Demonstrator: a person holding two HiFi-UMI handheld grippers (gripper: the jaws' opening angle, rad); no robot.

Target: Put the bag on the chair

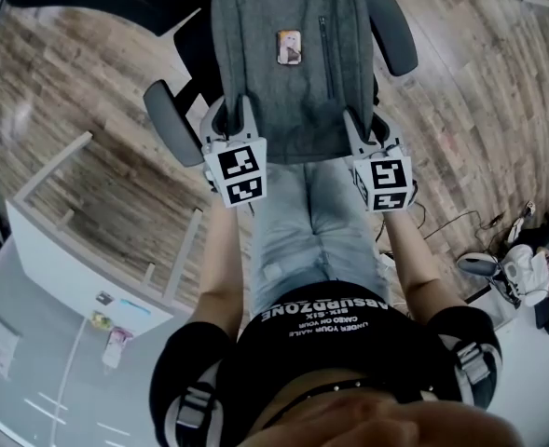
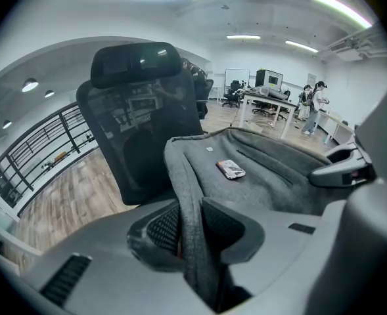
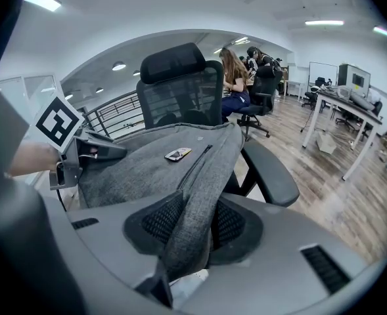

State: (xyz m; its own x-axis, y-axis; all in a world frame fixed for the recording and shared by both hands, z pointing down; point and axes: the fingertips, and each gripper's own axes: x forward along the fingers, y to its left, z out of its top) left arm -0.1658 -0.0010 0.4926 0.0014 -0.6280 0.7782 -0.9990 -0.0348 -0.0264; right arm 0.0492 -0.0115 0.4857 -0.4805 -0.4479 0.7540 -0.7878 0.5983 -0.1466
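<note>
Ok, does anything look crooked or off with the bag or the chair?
Nothing stands out. The grey bag sits square between the armrests of the chair, one side edge pinched in the left claw, the other in the right claw. Whether it rests on the seat can't be told.

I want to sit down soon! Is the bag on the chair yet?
Almost. Done: the grey fabric backpack is held over the black mesh-backed office chair, between its armrests. In hand: the left gripper and the right gripper each pinch one side edge of it. Left: rest it on the seat and let go; whether it touches the seat already, I cannot tell.
</note>
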